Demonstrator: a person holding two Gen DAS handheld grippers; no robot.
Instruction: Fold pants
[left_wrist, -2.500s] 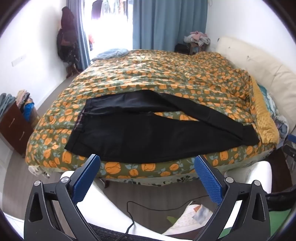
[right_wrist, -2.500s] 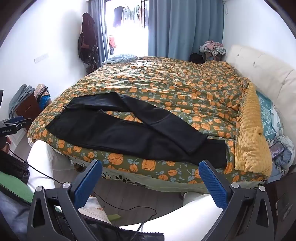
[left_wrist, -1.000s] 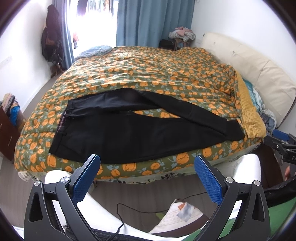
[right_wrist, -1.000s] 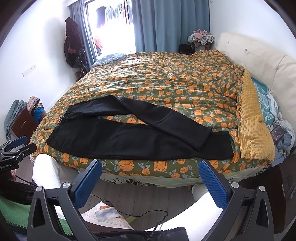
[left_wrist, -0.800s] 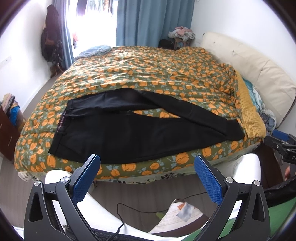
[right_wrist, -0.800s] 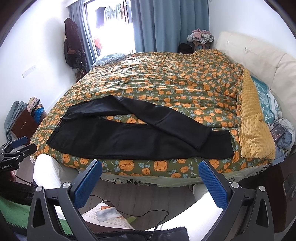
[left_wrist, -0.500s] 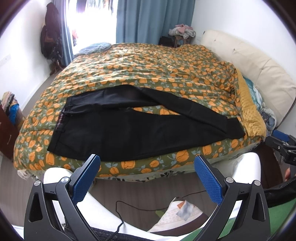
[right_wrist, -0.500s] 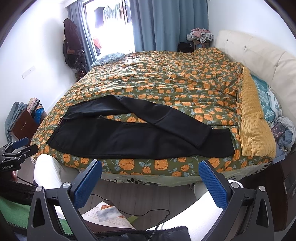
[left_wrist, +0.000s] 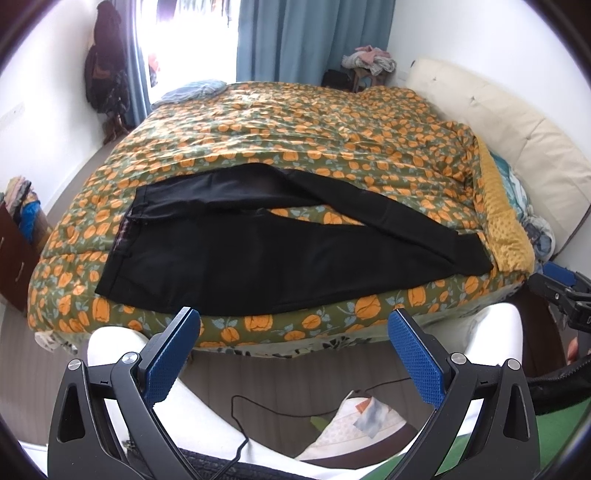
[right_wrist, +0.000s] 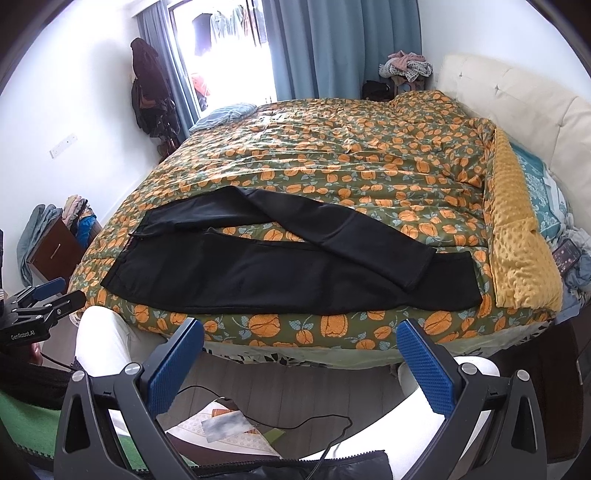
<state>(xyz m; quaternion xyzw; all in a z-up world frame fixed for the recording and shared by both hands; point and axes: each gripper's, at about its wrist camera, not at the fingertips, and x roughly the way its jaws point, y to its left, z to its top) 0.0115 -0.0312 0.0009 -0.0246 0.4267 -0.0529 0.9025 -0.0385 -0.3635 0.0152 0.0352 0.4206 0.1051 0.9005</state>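
pants (left_wrist: 280, 254): black, spread flat along the near edge of the bed (left_wrist: 332, 147), waistband to the left, hems to the right. Far leg angles across and overlaps the near leg at the hem end.
change: over the last couple of seconds both cameras have closed in on the bed edge; the pants fill more of the left wrist view than before. The cloth itself has not moved, same lie and same overlap.
left gripper (left_wrist: 295, 321): blue pads spread wide, nothing between them, hanging short of the mattress, below the waist-side half of the garment.
right gripper (right_wrist: 301, 330): likewise wide open and empty, off the bed edge, below the hem-side half.
stage: approach only, no fold started. Likely first job is laying one leg on the other.
risk: crossed far leg won't stack cleanly unless it's straightened first.
hedge: fisheye bends the near edge, so how close the fingers are to the fabric is hard to judge.
clutter: cable (right_wrist: 295, 421) on the floor under both grippers, well clear of the pants.
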